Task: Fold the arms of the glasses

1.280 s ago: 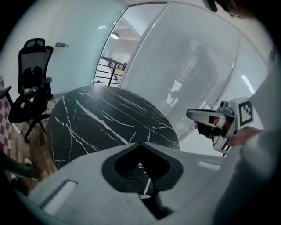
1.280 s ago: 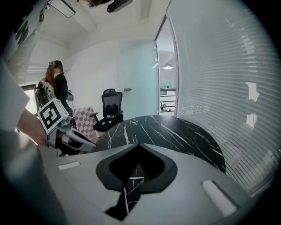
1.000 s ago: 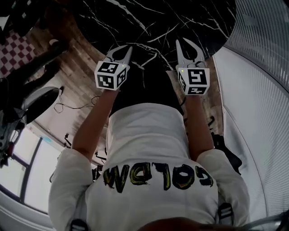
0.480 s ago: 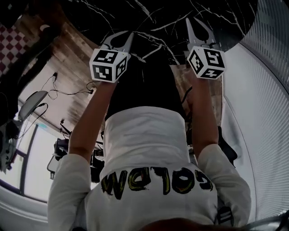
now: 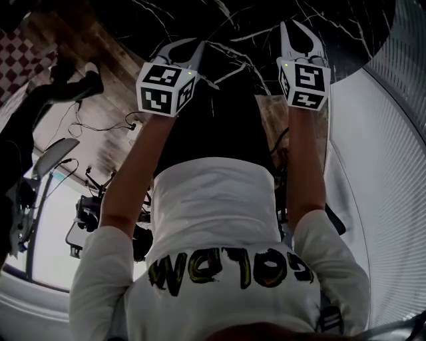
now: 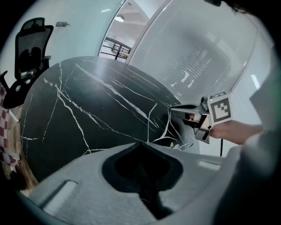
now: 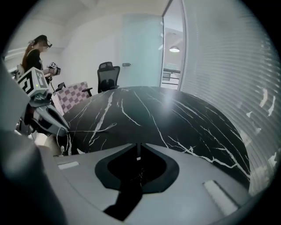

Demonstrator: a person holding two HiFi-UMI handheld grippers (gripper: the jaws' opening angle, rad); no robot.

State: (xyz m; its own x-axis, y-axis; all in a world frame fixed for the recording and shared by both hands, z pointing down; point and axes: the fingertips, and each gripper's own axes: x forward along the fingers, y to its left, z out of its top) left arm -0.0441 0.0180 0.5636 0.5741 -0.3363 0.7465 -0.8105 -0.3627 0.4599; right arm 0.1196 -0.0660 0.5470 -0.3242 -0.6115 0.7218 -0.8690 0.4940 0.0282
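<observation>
a round black marble table (image 7: 175,118) with white veins stands on a wood-plank floor (image 5: 106,73) — cables (image 5: 85,125) trail there; a black office chair (image 7: 108,74) at its far side, slatted blinds (image 7: 228,70) alongside.

So the table (image 5: 253,16) is black marble with thin white veins running all over it. The left gripper (image 5: 182,48) and right gripper (image 5: 297,32) are a pale grey-white, and each carries a cube (image 5: 165,88) of black-and-white square markers. The person's shirt (image 5: 219,213) is white with yellow-green lettering outlined in black, and the trousers (image 5: 213,126) are black. The floor (image 5: 86,60) is brown wood planks. There's a red-and-white checked patch (image 5: 26,53) off to the side. The office chair (image 7: 107,74) is black, and the blinds (image 7: 228,66) are whitish-grey with fine horizontal stripes.
</observation>
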